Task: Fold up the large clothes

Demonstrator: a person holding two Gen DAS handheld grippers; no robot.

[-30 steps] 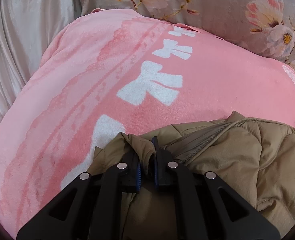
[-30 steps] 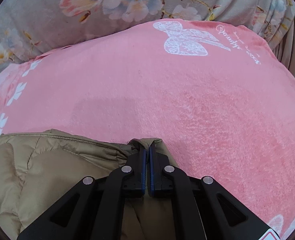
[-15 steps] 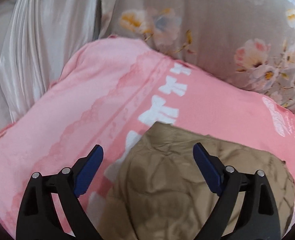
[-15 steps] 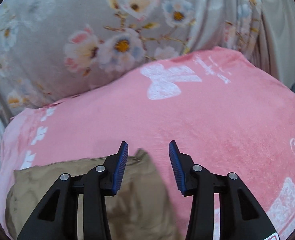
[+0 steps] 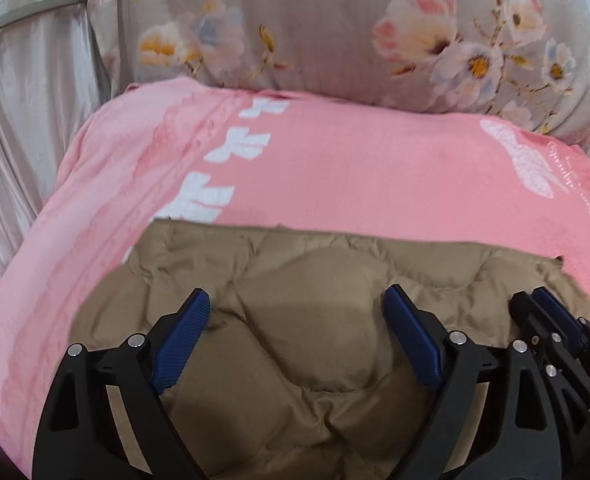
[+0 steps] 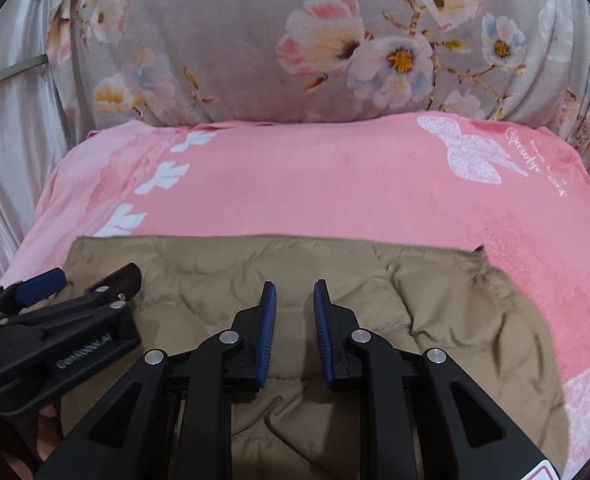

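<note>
Black plastic tongs with blue ribbed pads fill the bottom of both views: the left gripper point(image 5: 297, 336) stands spread wide, the right gripper point(image 6: 294, 334) parted by only a narrow gap, and neither has hold of anything. Beneath and just beyond them, across the lower half of each frame, lies the tan quilted puffer jacket point(image 6: 335, 280), gathered into a rough rectangle with a fairly straight far edge. It rests on the pink fleece blanket with white bow prints point(image 6: 315, 184), which fills the middle. At the top rises the grey floral cushion point(image 6: 255, 40). By my reckoning a fold is laid down; whether more folding or only smoothing remains, I cannot tell.
</note>
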